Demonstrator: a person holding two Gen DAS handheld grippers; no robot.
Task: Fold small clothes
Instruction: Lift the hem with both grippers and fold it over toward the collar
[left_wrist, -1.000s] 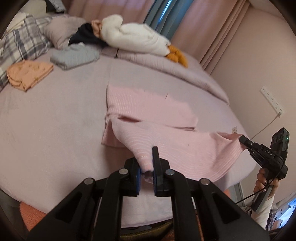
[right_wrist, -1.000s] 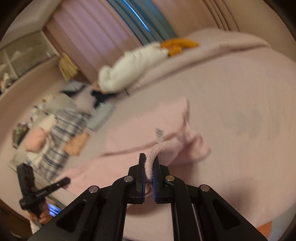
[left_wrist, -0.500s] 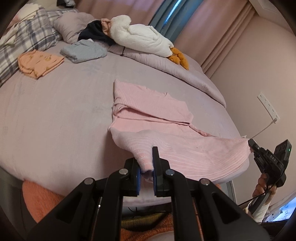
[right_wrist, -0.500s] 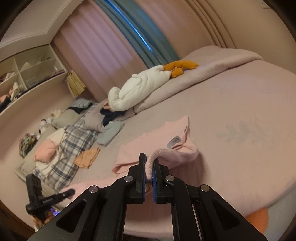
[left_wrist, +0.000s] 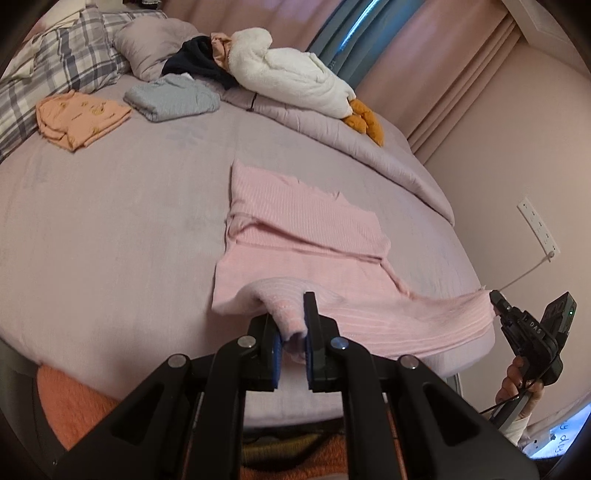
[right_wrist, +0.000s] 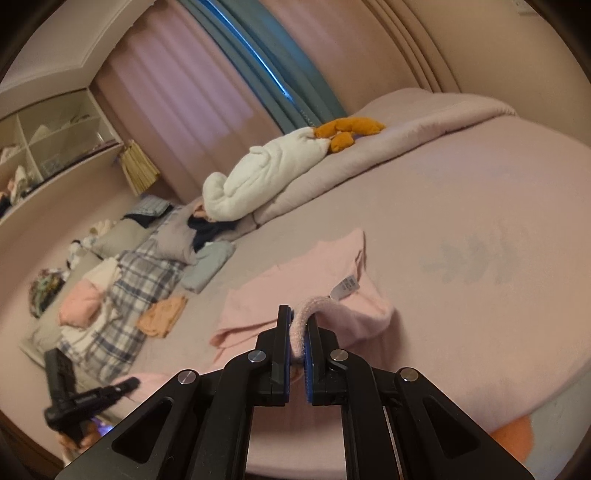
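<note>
A pink ribbed knit garment (left_wrist: 306, 229) lies partly folded on the lilac bed (left_wrist: 110, 229); its near hem is stretched along the bed's front edge. My left gripper (left_wrist: 293, 332) is shut on the hem's left corner. My right gripper (right_wrist: 300, 334) is shut on the hem's other corner, and it shows at the right edge of the left wrist view (left_wrist: 498, 301). In the right wrist view the garment (right_wrist: 295, 291) shows a white label (right_wrist: 345, 286). The left gripper also shows in the right wrist view (right_wrist: 127, 384).
A folded orange garment (left_wrist: 81, 118) and a folded grey-blue garment (left_wrist: 173, 98) lie at the far left. A white plush toy (left_wrist: 291, 81), a dark garment (left_wrist: 199, 64), a plaid blanket (left_wrist: 55, 70) and pillows line the back. A wall socket (left_wrist: 537, 227) is at right.
Both grippers have pulled the pink hem back toward the bed's front edge and lower. The garment now lies flatter and straighter. Both grips are unchanged.
</note>
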